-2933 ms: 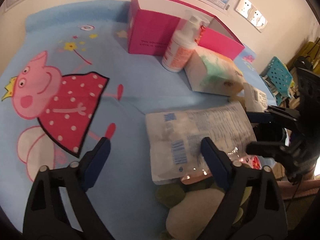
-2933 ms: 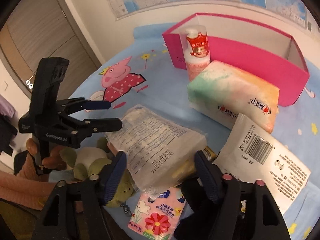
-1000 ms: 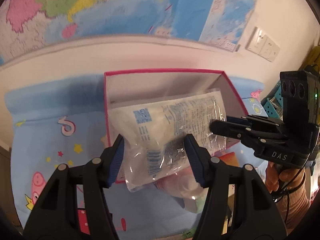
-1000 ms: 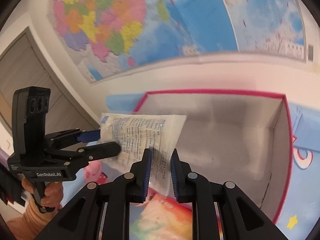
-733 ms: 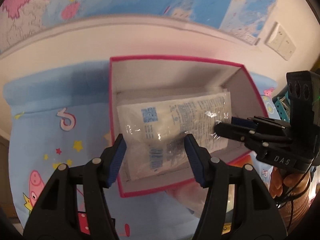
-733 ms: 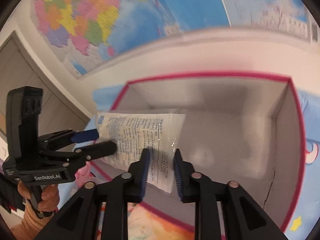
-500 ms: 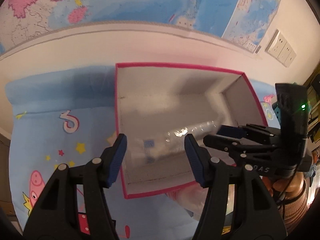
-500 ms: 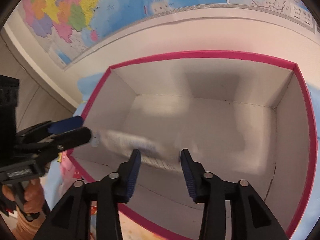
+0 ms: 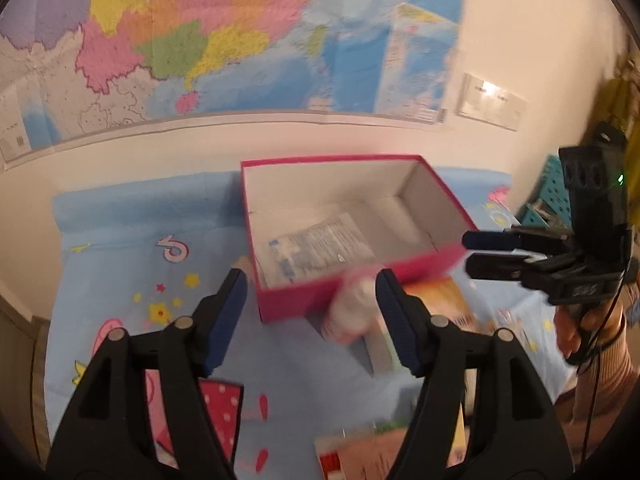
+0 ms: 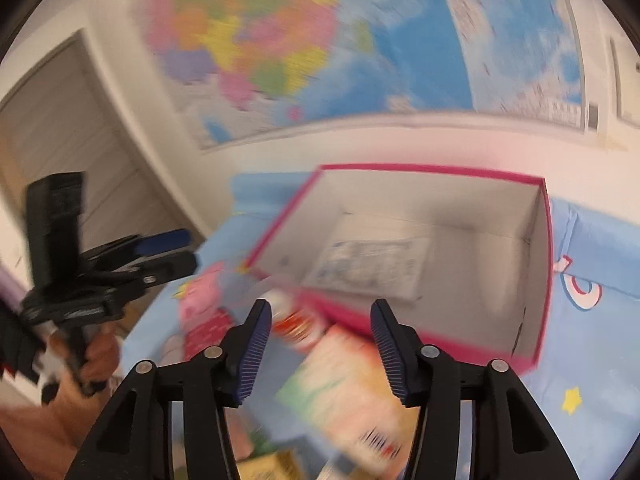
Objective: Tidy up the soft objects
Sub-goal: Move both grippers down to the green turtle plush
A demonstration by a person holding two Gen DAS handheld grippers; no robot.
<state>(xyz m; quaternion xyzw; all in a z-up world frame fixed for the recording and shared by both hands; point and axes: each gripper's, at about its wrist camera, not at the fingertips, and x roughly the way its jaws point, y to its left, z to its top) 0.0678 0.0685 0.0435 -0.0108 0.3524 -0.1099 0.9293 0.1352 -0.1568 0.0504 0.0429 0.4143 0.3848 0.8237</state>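
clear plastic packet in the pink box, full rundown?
The packet is a flat, clear, crinkly plastic pouch with white contents, blue marks and dense printed text. It lies flat on the floor of the pink box, towards its left end in the left wrist view, at a slight angle. Neither gripper touches it; only the box does. Motion blur hides finer detail.

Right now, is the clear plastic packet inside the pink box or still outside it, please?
Inside: the clear plastic packet lies flat on the floor of the pink box, neither gripper touching it.

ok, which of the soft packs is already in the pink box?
The clear printed plastic pack, lying flat on the pink box floor. The pastel tissue pack sits outside, on the blue cloth before it.
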